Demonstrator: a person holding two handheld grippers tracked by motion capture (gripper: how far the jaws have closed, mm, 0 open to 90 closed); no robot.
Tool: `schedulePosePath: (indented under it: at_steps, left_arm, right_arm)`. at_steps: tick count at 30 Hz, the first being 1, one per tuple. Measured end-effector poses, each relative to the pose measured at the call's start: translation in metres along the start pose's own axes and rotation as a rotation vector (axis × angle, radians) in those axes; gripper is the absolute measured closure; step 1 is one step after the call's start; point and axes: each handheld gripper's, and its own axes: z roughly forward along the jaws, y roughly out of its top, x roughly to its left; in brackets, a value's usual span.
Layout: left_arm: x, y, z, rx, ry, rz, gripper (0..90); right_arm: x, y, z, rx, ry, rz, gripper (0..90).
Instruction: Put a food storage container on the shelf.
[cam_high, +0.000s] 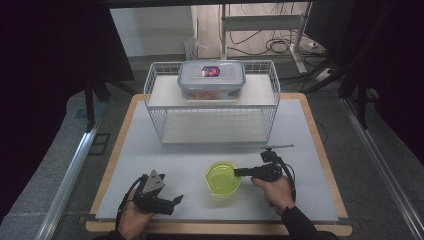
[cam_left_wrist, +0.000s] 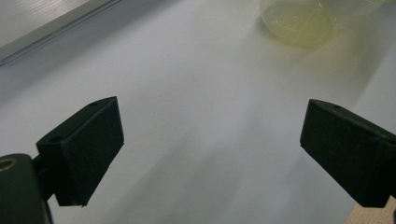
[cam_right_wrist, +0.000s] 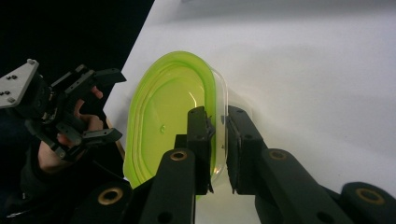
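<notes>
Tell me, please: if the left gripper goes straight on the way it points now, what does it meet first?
Probably the green container. The left gripper, jaws open with nothing between them, faces bare white table, with the container ahead and slightly to one side, so it may only graze it.

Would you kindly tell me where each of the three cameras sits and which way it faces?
High view: above the person's side of the table, looking forward and down; shows both forearms, the left gripper, the right gripper, the green bowl, the wire rack.
Left gripper view: rides the left gripper, looking along its wide-apart jaws over the table towards the bowl.
Right gripper view: rides the right gripper, its jaws pinching the bowl's rim; the left gripper shows beyond.
All views share the bowl.
</notes>
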Motion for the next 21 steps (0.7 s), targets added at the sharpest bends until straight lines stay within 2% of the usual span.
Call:
schedulePosePath:
  at_steps: [9,21]
  left_arm:
    - [0.000,0.000,-0.001,-0.008,0.002,-0.002,5.8]
    - [0.001,0.000,-0.001,-0.011,0.000,-0.004,5.7]
  right_arm:
    - [0.010,0.008,-0.010,-0.017,0.043,0.001,80.7]
    - [0.031,0.036,-0.034,-0.071,0.074,-0.025,80.6]
